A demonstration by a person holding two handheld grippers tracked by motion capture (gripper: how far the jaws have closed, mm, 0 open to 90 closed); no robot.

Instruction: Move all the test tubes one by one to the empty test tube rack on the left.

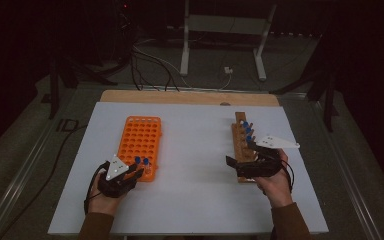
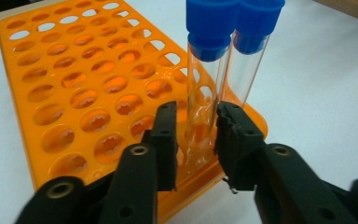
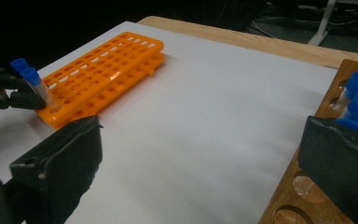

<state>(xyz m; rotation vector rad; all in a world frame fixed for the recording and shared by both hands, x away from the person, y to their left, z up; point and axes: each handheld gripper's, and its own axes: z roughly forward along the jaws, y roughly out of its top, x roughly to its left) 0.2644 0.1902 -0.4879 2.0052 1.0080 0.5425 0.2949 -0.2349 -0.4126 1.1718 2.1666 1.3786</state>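
Blue-capped tube (image 2: 205, 79) stands between left gripper (image 2: 193, 140) jaws; seemingly just released.

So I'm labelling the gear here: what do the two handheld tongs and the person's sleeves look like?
Both tongs, left and right, are black with two blocky jaws, round rivets at the joints, a pale grey triangular plate on top and a black trailing cable. The sleeves are brown.

We're looking at a clear tube (image 2: 204, 100) with a blue screw cap, standing upright in a corner hole of the orange rack (image 2: 81, 100) — right at the rack's near end. A second blue-capped tube (image 2: 251, 70) stands just behind it, almost touching. The rack lies flat on the white table (image 1: 195, 165), left side — most holes open.
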